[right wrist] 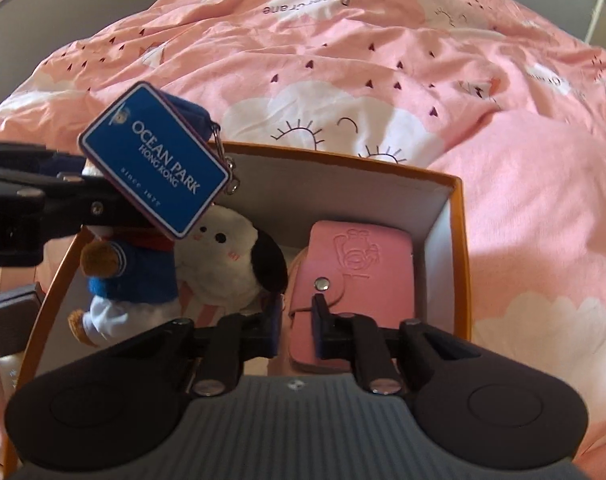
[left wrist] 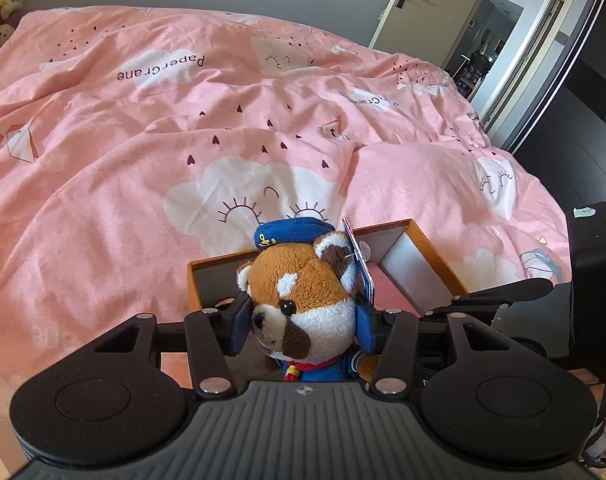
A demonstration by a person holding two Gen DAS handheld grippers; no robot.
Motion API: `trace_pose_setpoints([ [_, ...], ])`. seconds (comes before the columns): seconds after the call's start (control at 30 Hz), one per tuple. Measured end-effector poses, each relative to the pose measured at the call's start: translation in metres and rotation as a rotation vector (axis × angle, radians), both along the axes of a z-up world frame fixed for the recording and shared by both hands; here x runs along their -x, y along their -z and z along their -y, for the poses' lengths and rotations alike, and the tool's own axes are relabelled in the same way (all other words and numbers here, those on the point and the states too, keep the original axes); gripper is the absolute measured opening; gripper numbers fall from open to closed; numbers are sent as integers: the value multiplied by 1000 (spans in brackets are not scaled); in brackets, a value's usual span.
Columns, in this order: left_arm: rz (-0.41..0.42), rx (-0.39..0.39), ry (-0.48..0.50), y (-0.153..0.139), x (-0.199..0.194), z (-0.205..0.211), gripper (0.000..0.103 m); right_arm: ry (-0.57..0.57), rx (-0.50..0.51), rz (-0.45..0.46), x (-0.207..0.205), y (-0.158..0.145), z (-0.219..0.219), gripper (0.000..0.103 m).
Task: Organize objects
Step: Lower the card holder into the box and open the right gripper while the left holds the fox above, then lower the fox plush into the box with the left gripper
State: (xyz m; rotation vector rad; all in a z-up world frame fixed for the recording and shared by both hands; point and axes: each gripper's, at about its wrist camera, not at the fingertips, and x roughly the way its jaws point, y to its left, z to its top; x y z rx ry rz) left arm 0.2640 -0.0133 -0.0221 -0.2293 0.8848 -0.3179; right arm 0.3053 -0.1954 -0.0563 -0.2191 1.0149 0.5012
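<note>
My left gripper (left wrist: 303,320) is shut on the head of a red panda plush (left wrist: 303,292) with a blue cap and jacket. It hangs over the left part of an orange-rimmed box (left wrist: 423,248). In the right wrist view its body (right wrist: 131,268) dangles at the box's (right wrist: 461,240) left wall, with a blue Ocean Park tag (right wrist: 155,160) above it. A white plush with a black ear (right wrist: 227,256) lies inside. My right gripper (right wrist: 299,328) is low in the box, nearly closed on the left edge of a pink leather pouch (right wrist: 367,264).
The box sits on a bed with a rumpled pink duvet (left wrist: 183,140) that spreads out on all sides. An open door (left wrist: 419,8) and a dark doorway are at the far right. Several soft toys (left wrist: 1,0) hang at the far left.
</note>
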Motion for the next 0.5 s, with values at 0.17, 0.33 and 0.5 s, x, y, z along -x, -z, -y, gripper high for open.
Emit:
trace_pose_setpoints([
  [0.17,-37,56,55,6,-7,16,58,19,-17,19,5,-11,12,17],
  [0.33,-109,43,72,26,-19,31,59,21,1,46,12,-14,20,18],
  [0.5,-146,15,91,37,-27,35,63,1,-11,43,16,-8,20,18],
])
